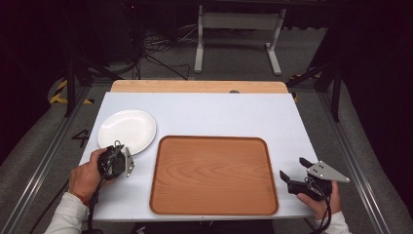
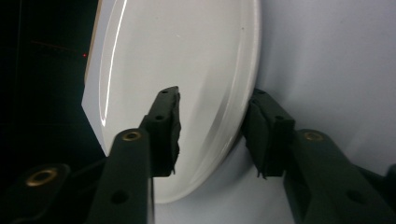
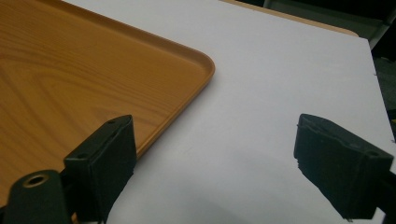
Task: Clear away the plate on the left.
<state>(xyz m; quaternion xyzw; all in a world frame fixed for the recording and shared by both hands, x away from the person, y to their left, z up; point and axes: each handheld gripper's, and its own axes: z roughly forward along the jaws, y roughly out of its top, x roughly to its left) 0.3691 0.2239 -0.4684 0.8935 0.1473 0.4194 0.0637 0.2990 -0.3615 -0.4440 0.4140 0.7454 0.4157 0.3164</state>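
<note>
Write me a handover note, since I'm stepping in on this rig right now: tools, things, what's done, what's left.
Left tool: jaws straddle the near rim of the white plate, one above, one beneath; a firm grip can't be confirmed.
Right tool: open, holding nothing, beside the wooden tray.
Plate rests on the table, left of the tray.
Done: plate reached.
Left: probably lifting it onto the tray.

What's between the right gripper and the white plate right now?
The wooden tray lies between the right gripper and the white plate, as the high view shows. Otherwise only bare white tabletop.
</note>
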